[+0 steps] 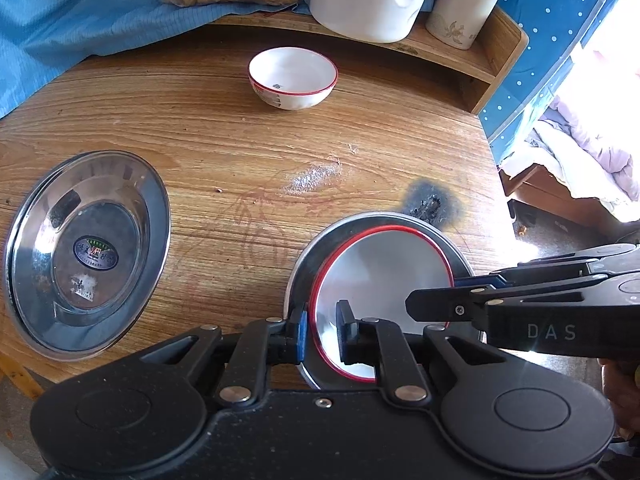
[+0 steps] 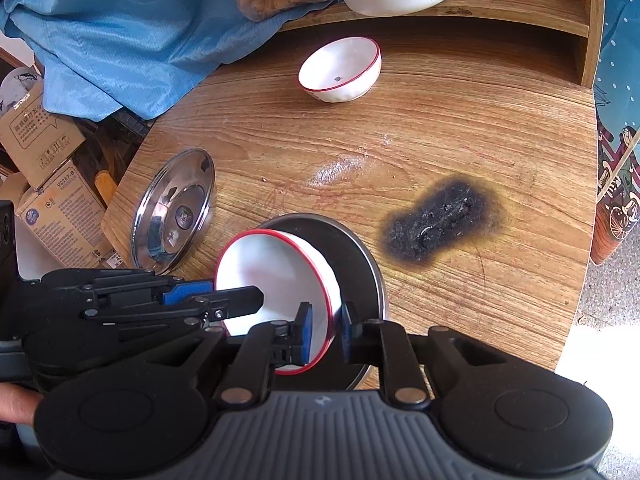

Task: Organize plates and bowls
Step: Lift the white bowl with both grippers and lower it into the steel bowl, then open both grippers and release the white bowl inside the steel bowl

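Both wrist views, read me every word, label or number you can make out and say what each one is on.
"DAS": on the right gripper body, seen in the left wrist view.
"V2287-B": on a cardboard box left of the table.
Oval sticker in the steel plate: too blurred to read.
Small mark inside the far white bowl: too small.
Other box print: unreadable.

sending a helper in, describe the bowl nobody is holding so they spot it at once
On the round wooden table, look to the far side, just in front of the low wooden shelf. There a white ceramic bowl with a thin red rim stands upright, alone and empty, while its twin is gripped by both tools over a steel plate.
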